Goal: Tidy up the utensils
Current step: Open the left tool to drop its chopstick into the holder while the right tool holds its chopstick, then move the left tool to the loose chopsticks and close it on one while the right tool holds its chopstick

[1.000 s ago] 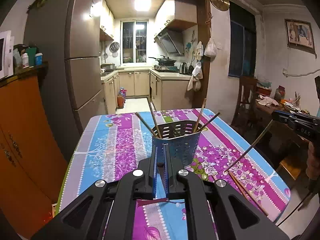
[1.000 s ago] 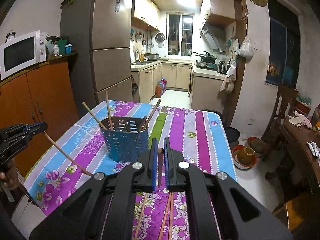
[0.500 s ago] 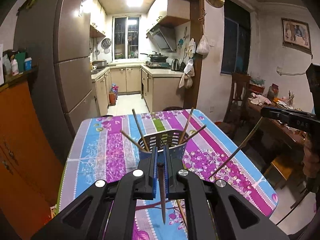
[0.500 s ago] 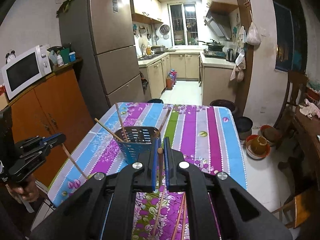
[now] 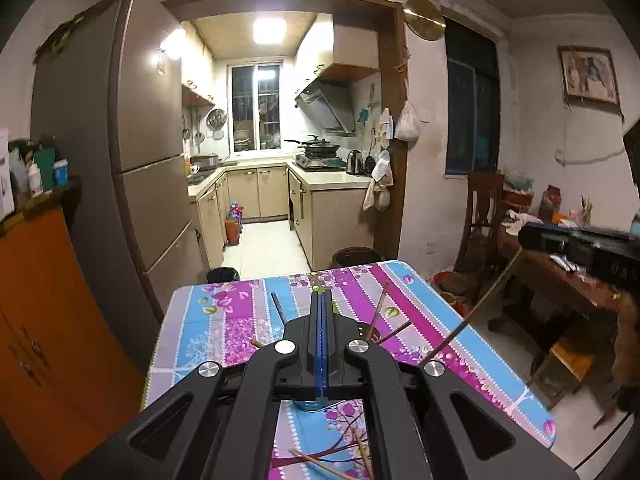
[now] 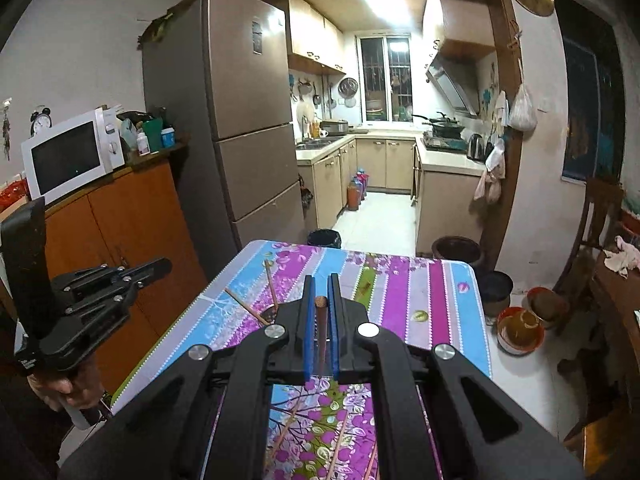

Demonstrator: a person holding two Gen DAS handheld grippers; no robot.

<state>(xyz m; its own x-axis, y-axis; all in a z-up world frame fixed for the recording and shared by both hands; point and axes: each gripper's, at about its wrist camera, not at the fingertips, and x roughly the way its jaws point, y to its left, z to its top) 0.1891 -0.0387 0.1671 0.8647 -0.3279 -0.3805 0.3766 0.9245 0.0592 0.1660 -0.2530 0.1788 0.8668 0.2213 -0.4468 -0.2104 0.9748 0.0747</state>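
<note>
Over the striped table (image 5: 224, 320), my left gripper (image 5: 322, 294) is shut with its blue pads pressed together and nothing between them. The blue slotted holder (image 5: 310, 404) lies mostly hidden under it; several chopsticks (image 5: 380, 308) poke out of it. My right gripper (image 6: 320, 278) is shut on a brown chopstick (image 6: 321, 332) that stands upright between its pads. In the left wrist view, the right gripper (image 5: 528, 236) hovers off the table's right side and its chopstick (image 5: 472, 316) hangs down slanted. The left gripper (image 6: 158, 268) shows at the left, with nothing hanging from it.
Loose chopsticks (image 5: 320, 462) lie on the cloth near the front edge. An orange cabinet (image 6: 132, 232) with a microwave (image 6: 68, 156) and a fridge (image 6: 248, 120) stand to the left. Bowls (image 6: 520, 328) sit on the floor and a wooden chair (image 5: 480, 208) stands to the right.
Both grippers have risen, so the holder has slid down under them in view. The chopstick seen between the left pads half a second ago is gone. The right grip is unchanged.
</note>
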